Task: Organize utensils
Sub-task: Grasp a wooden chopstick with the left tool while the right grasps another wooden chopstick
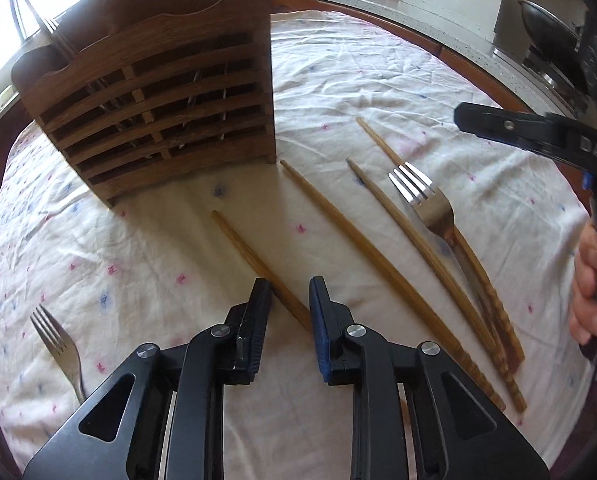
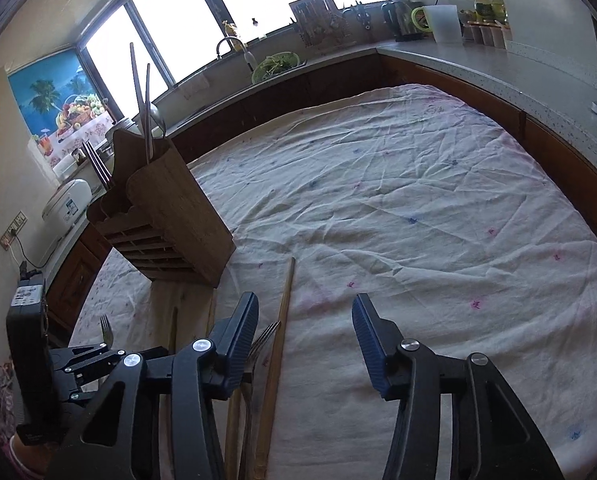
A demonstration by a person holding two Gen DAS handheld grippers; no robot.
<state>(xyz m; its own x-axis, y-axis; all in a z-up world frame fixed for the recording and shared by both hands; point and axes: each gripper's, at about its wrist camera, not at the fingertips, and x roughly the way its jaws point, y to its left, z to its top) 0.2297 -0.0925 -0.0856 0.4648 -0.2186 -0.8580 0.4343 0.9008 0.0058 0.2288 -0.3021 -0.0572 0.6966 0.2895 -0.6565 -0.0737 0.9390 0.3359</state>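
We see a bench draped in a wrinkled cream cloth sprinkled with small pink and blue marks. Behind it a grey countertop runs round the kitchen corner on brown cabinets, carrying a sink tap, a kettle, a pale jug and jars. Bright windows sit above, and a tropical fruit poster hangs on the wall beside a white rice cooker.

A slatted wooden utensil holder stands upright on the cloth, with metal utensils rising from its compartments. Loose on the cloth before it lie four wooden chopsticks. The leftmost chopstick runs diagonally, and its near part passes between the fingers of the left tongs. These tongs are narrowed around it — the blue pad seems to touch the stick, yet a sliver of gap shows at the other pad, so we do not read a firm grip. A longer chopstick lies just to its right, then a pair with a steel fork resting across them. A second fork lies well apart at the left.

The right tongs hover over the cloth, jaws apart and empty — a chopstick and the fork's tines lie just beside the left finger.
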